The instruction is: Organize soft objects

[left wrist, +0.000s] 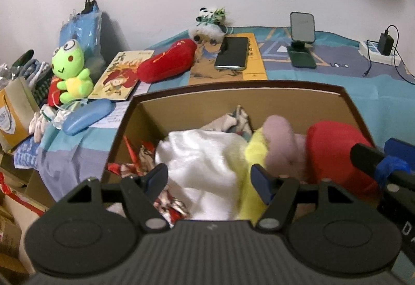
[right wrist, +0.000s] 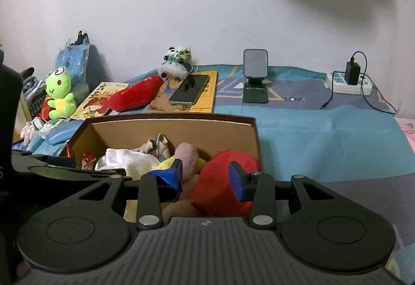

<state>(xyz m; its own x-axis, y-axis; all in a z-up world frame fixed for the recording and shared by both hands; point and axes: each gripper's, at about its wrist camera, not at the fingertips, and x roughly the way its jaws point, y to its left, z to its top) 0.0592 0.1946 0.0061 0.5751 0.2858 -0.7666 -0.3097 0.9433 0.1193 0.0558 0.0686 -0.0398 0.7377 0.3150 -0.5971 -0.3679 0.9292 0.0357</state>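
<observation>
An open cardboard box [left wrist: 259, 93] [right wrist: 181, 126] sits on the bed and holds a white cloth [left wrist: 202, 155] [right wrist: 129, 159], a pink and yellow plush [left wrist: 280, 139] [right wrist: 185, 152], a red plush [left wrist: 337, 145] [right wrist: 220, 186] and patterned fabric [left wrist: 238, 116]. My left gripper [left wrist: 208, 177] is open above the white cloth. My right gripper [right wrist: 205, 177] is open over the box, its jaws on either side of the red plush. A green frog plush [left wrist: 71, 72] [right wrist: 59, 93], a red chili plush [left wrist: 166, 62] [right wrist: 135, 94] and a panda plush [left wrist: 210, 23] [right wrist: 176, 62] lie outside the box.
A phone [left wrist: 232, 53] [right wrist: 190, 89] lies on a yellow book [right wrist: 205, 101]. A phone stand [left wrist: 302, 38] [right wrist: 255, 77] and a power strip with charger [left wrist: 381, 49] [right wrist: 348, 80] stand by the wall. A comic book [left wrist: 122, 75], a blue case [left wrist: 88, 116] and socks [left wrist: 39, 124] lie at left.
</observation>
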